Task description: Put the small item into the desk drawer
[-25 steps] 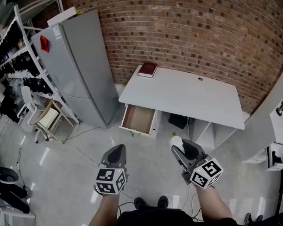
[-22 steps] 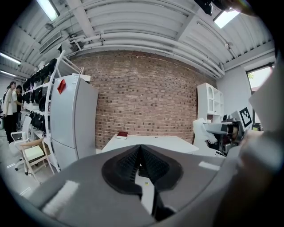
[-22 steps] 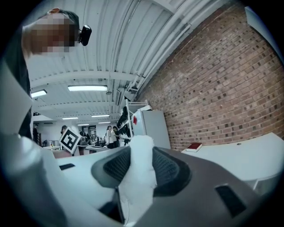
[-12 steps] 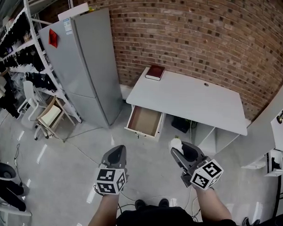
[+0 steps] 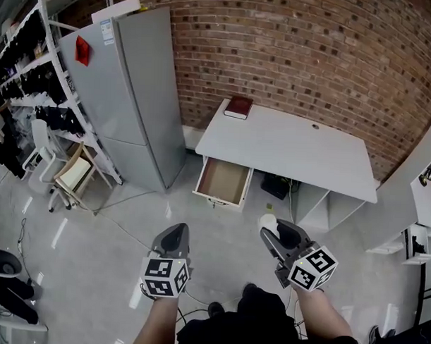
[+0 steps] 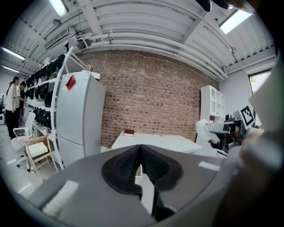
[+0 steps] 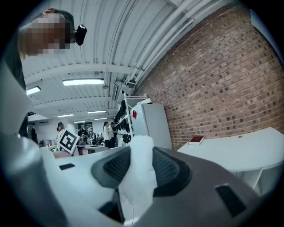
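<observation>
A white desk (image 5: 294, 146) stands against the brick wall, and its drawer (image 5: 223, 181) is pulled open at the left, showing a bare brown bottom. My right gripper (image 5: 273, 232) is shut on a small white soft item (image 5: 268, 222), which fills the space between the jaws in the right gripper view as the small white item (image 7: 137, 177). My left gripper (image 5: 172, 238) is shut with nothing in it; its jaws meet in the left gripper view (image 6: 140, 162). Both grippers hang over the floor, well short of the desk.
A dark red book (image 5: 238, 107) lies at the desk's back left corner. A tall grey fridge (image 5: 126, 94) stands left of the desk, with shelving (image 5: 35, 77) and a chair (image 5: 71, 173) further left. A white cabinet (image 5: 423, 189) is at the right. A cable runs across the floor.
The view has shifted a little toward the desk and drawer. Both grippers keep the same pose, the right one still holding the white item.
</observation>
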`<state>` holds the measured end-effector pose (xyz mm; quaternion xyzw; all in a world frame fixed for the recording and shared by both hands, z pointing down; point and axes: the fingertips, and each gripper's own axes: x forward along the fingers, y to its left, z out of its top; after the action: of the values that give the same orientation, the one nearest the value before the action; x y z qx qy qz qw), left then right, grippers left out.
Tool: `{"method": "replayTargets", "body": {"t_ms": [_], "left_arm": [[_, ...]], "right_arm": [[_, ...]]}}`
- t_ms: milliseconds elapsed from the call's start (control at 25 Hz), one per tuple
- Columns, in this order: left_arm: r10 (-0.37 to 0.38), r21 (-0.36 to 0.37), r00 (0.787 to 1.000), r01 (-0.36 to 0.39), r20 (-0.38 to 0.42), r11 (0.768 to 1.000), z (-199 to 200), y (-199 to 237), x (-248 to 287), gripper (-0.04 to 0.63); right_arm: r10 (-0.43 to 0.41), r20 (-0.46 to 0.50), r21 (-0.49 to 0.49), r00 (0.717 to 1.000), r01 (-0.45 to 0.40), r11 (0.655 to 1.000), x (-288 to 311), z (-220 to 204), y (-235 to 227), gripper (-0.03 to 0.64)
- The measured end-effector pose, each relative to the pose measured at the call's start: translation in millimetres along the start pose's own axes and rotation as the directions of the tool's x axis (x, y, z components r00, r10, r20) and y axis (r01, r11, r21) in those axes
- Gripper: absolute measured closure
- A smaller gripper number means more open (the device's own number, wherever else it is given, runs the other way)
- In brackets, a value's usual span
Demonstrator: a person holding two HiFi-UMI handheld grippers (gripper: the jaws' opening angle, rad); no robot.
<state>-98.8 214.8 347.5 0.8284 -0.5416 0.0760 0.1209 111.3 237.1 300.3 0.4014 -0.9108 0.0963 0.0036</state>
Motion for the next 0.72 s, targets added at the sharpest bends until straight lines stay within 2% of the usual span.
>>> {"method": "replayTargets", "body": {"t_ms": [400,720], "left_arm": [[0.025,-0.005,0.999,-0.025,-0.049,1.0,-6.0,11.5,44.1,0.584],[0.025,0.009,0.997,-0.025,-0.079,1.0,6.8,-1.8,127.7,0.584]], "right_arm": [[0.029,-0.012,0.068,1.0,-0.028,0.997,36.6,-13.1,-44.5,0.459],[0.03,-0.035,0.14,0.999,-0.025,0.99,58.2,-24.2,-130.5,0.459]]}}
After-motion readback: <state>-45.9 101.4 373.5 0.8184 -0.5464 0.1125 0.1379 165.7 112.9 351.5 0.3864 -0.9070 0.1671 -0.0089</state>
